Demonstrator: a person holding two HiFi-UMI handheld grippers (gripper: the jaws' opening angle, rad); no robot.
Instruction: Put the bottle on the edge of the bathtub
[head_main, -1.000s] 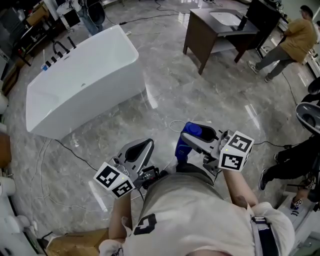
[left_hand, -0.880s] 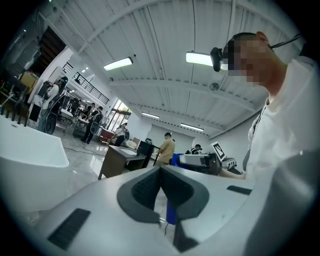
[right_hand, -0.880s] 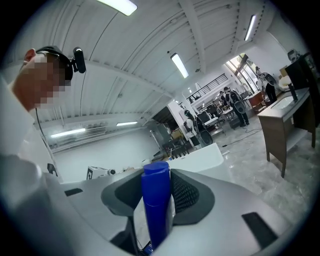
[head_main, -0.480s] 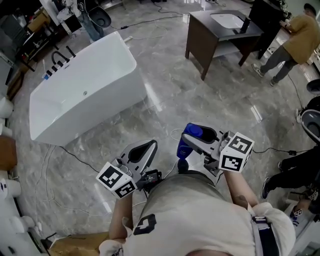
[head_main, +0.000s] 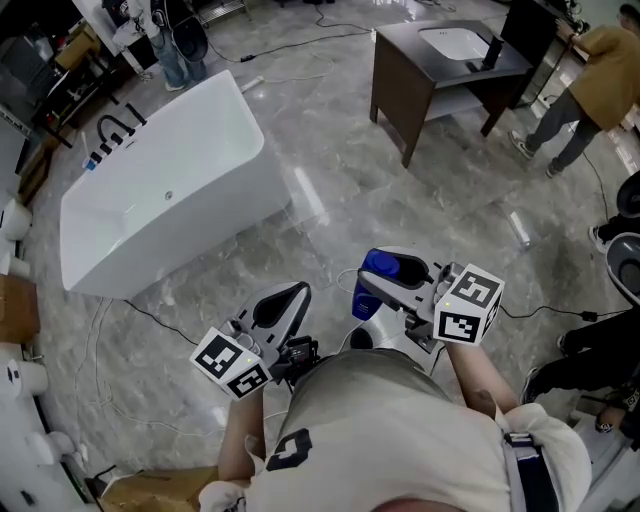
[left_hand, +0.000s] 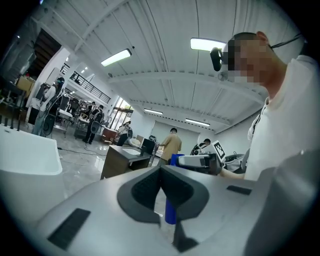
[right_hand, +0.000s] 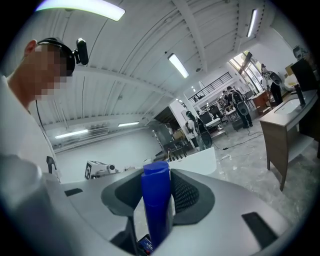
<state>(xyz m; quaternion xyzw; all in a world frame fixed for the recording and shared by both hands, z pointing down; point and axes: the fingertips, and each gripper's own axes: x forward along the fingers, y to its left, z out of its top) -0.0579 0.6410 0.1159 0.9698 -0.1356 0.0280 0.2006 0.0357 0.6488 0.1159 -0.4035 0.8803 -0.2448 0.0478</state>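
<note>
Grey marble floor (head_main: 400, 200) is spreading out below you, the white bathtub (head_main: 160, 190) is sitting well apart at upper left, and you are pinching the upright blue bottle (head_main: 381, 264) in your right gripper (head_main: 368, 287) while your left gripper (head_main: 290, 294) is hanging alongside, jaws pressed together and empty.

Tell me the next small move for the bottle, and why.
Probably carry it toward the bathtub, up and left in the head view. The right hand-held gripper is clamped on the upright blue bottle, but a wide stretch of floor separates it from the tub's edge, so it seems too early to lower or release.
</note>
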